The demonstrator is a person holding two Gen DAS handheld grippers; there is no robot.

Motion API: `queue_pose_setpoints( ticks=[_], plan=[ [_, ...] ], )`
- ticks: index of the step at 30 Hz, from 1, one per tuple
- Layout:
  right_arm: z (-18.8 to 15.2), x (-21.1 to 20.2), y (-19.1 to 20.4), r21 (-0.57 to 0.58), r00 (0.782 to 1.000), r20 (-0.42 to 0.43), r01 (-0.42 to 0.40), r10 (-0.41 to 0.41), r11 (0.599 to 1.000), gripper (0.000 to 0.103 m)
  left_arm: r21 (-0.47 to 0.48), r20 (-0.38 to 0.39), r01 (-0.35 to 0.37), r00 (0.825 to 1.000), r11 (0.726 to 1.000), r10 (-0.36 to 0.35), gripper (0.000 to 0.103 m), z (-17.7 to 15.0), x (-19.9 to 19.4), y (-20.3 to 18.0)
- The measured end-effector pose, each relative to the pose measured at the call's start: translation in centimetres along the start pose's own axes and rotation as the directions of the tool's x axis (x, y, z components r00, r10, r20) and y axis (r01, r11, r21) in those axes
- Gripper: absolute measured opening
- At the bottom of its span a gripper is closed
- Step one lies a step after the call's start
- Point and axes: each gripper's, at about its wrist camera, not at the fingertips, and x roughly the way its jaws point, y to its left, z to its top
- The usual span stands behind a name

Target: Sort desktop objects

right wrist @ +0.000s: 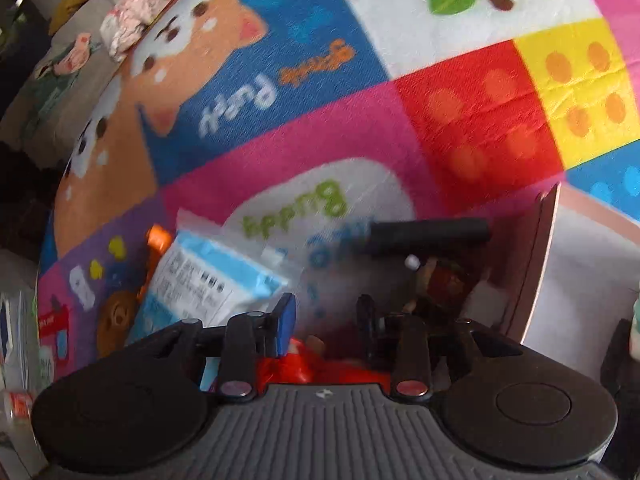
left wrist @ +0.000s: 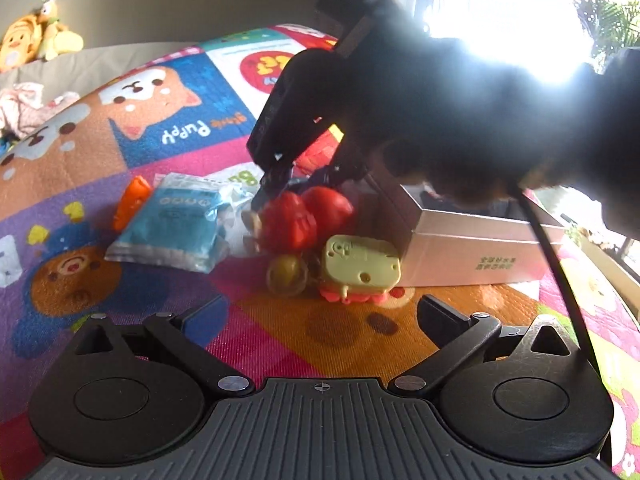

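My left gripper [left wrist: 320, 320] is open and empty, low over the play mat. Ahead of it lie a green and pink toy [left wrist: 360, 270], a round olive ball [left wrist: 286, 274], a red figure toy [left wrist: 308, 218], a blue tissue pack [left wrist: 176, 220] and an orange toy [left wrist: 130, 200]. My right gripper [left wrist: 304, 178] reaches down over the red figure toy. In the right wrist view the right gripper [right wrist: 326, 320] has its jaws partly closed around the red toy [right wrist: 296, 364], with a gap showing. A black cylinder [right wrist: 430, 236] lies further ahead.
An open grey box [left wrist: 480, 248] stands right of the toys; its wall also shows in the right wrist view [right wrist: 540, 264]. The colourful cartoon mat [left wrist: 168, 120] covers the surface. A plush toy [left wrist: 32, 36] and crumpled cloth [left wrist: 20, 108] lie at the far left.
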Motion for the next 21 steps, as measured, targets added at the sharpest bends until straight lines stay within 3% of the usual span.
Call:
queue_pose_setpoints(
  ticks=[7,10,12,14,18,20,21],
  plan=[
    [-7.3,-4.6,1.6,-0.099,0.993,-0.032,-0.118,0.115,0.988,0.034,0.047,-0.039,0.037,0.999,0.998,-0.035,0.103,-1.0,-0.8,-0.3],
    [-10.5,-7.1,1.9,-0.16,0.995,0.051,-0.079,0.088,0.984,0.036,0.071,-0.05,0.06,0.997,0.996,-0.057,0.103,-1.7,-1.5,-0.6],
    [-12.7,-8.9,1.9,-0.208,0.987,0.157,-0.008,0.041,0.978,0.048,0.079,-0.056,0.068,0.996,0.995,-0.063,0.103,-2.0,-2.1,-0.7],
    [-14.8,-10.3,1.7,-0.237,0.968,0.25,0.042,0.019,0.971,0.063,0.075,-0.063,0.068,0.996,0.995,-0.064,0.103,-2.2,-2.4,-0.5],
    [-18.1,-12.1,0.3,-0.234,0.942,0.337,0.08,0.003,0.969,0.063,0.058,-0.083,0.008,0.997,0.998,-0.003,0.103,-2.4,-3.0,0.2],
    [-19.0,-13.4,-1.1,-0.183,0.901,0.432,0.141,-0.049,0.973,0.063,0.055,-0.091,-0.032,0.995,0.998,0.036,0.103,-2.3,-3.0,0.7],
    [-19.3,-14.2,-2.0,-0.134,0.864,0.495,0.184,-0.095,0.974,0.063,0.051,-0.095,-0.046,0.994,0.998,0.051,0.103,-2.2,-3.0,0.9]
  ],
)
